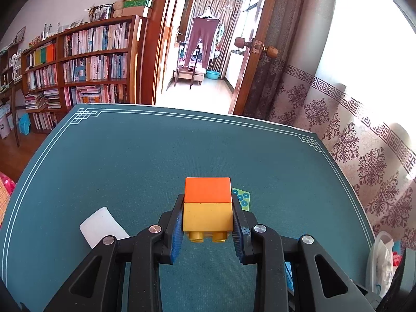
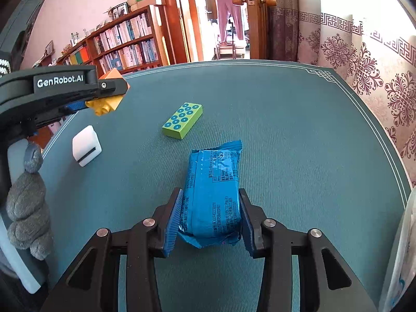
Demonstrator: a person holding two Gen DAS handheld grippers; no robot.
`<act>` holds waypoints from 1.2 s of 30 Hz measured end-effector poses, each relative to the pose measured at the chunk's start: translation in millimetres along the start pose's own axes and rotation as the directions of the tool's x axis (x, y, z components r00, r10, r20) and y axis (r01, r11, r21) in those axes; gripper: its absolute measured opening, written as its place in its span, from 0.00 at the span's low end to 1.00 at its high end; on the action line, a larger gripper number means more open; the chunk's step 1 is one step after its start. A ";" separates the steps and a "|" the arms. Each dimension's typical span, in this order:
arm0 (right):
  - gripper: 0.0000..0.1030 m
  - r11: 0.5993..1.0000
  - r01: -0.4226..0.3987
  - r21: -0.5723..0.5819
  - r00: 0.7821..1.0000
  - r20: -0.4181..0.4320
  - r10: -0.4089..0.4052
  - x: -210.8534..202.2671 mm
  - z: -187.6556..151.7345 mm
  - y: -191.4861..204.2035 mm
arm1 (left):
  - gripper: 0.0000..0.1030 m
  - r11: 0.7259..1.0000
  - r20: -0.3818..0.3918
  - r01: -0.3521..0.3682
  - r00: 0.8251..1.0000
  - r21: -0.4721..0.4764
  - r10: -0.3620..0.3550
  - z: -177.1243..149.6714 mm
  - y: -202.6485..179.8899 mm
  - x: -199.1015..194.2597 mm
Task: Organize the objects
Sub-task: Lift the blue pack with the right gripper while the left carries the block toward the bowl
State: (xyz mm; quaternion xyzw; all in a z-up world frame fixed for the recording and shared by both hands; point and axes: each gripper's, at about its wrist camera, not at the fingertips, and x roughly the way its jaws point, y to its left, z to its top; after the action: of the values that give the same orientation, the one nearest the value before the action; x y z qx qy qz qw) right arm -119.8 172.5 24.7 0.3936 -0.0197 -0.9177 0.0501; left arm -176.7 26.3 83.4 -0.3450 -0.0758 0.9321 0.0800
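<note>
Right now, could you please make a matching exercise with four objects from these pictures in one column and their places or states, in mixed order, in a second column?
Things:
1. orange and yellow block stack
2. blue snack packet
3. green studded plate
4. white box

States:
A. lies free in the middle of the mat
B. clamped in the left gripper
C. near the mat's left edge
D. between the right gripper's pads

Pairs: 1-B, 2-D, 3-A, 4-C
</note>
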 end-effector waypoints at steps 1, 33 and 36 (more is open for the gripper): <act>0.41 1.000 0.008 -0.007 1.000 -0.003 -0.008 1.4 -1.9 0.8 | 0.32 1.000 0.001 0.002 1.000 0.002 -0.002 -0.7 -0.7 -1.1; 0.41 0.999 0.050 0.012 0.998 0.046 -0.050 -41.1 -16.7 -12.0 | 0.32 0.992 0.037 0.072 0.996 0.105 -0.077 -10.0 -34.9 -25.7; 0.41 0.998 0.055 0.038 0.996 0.067 -0.058 -62.3 -22.6 -23.7 | 0.32 0.989 0.042 0.083 0.995 0.121 -0.089 -11.5 -41.1 -29.4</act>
State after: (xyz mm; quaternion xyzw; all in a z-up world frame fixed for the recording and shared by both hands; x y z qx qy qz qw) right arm -62.5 202.8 52.2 0.3633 -0.0267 -0.9311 0.0164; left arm -143.2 61.4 101.4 -0.3140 -0.0369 0.9385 0.1386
